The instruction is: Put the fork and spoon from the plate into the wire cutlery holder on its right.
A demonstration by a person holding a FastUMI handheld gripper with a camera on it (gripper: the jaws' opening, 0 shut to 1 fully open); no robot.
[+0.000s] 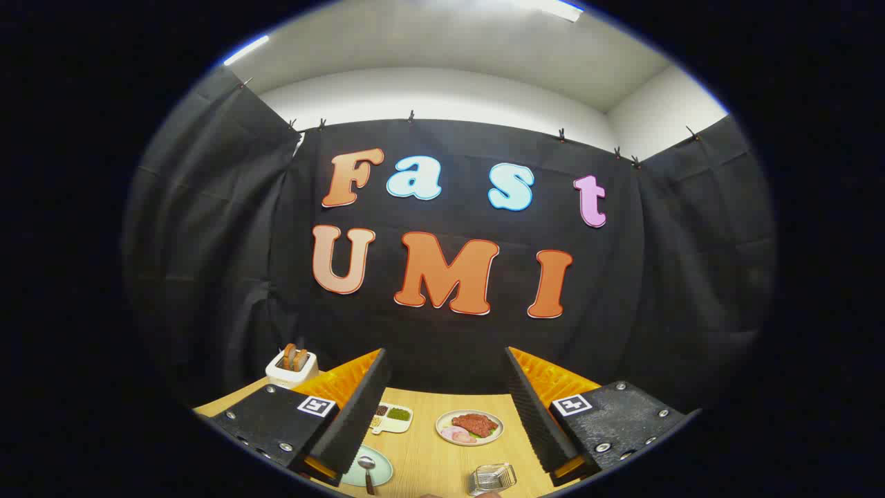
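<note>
My gripper [446, 387] is held high above the wooden table [429, 456], its two fingers wide apart with nothing between them. Far below, near the left finger, lies a pale green plate [380, 474] with a spoon [367, 467] resting on it; the left finger hides part of the plate. The wire cutlery holder [492, 478] stands to the plate's right, close to the right finger's base.
A round plate of meat and garnish [470, 427] sits further back between the fingers. A small divided dish of condiments [392, 417] lies beside it. A white toaster [292, 366] with bread slices stands at the table's far left corner. Black cloth walls surround the table.
</note>
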